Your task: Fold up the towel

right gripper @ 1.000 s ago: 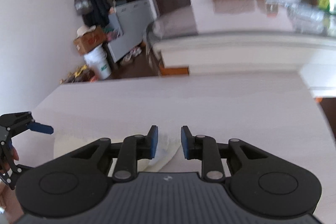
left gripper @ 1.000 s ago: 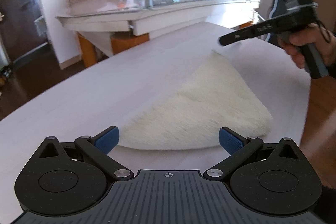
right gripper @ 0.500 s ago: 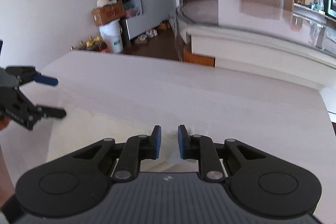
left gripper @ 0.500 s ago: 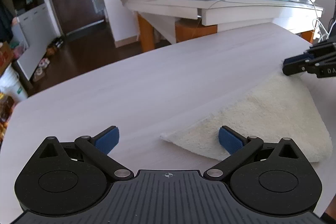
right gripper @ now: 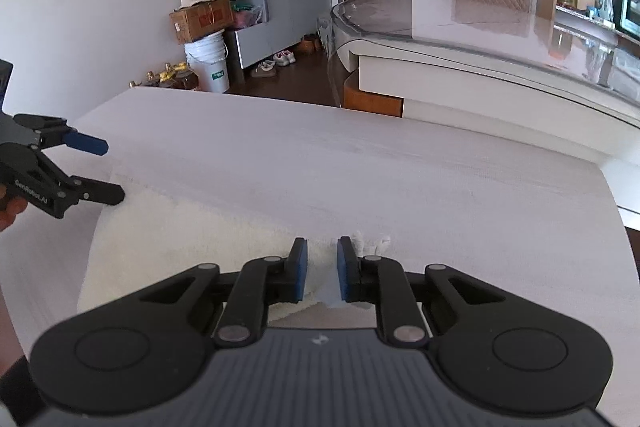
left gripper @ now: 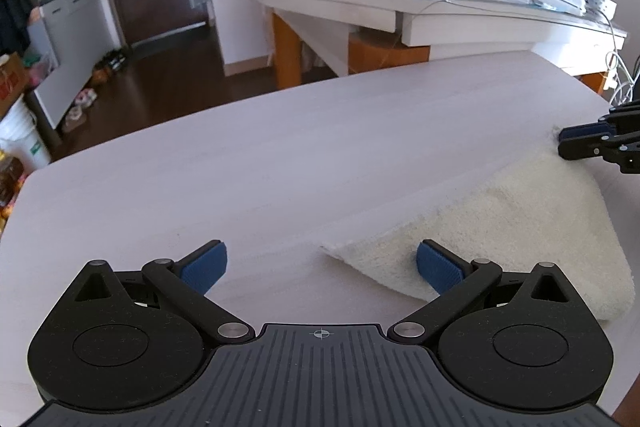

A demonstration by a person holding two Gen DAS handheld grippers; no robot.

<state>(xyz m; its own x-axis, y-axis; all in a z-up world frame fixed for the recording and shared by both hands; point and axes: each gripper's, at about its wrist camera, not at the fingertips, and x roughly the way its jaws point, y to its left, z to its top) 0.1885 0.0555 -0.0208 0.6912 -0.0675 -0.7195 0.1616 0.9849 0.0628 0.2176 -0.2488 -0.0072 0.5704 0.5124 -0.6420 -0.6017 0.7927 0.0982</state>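
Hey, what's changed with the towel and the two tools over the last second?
The left tool swung leftward, so the towel slid from centre view to its right; its near corner now sits between the wide-open pads. The right tool dropped from above the table to the towel's far corner, with the fabric in a narrow gap between its pads; a firm pinch can't be confirmed. The towel stayed on the table, and the left tool stayed open.

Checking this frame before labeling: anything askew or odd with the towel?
Nothing damaged or spilled. The towel lies flat on the table. The left gripper is open at one corner, and the right gripper is nearly shut over another.
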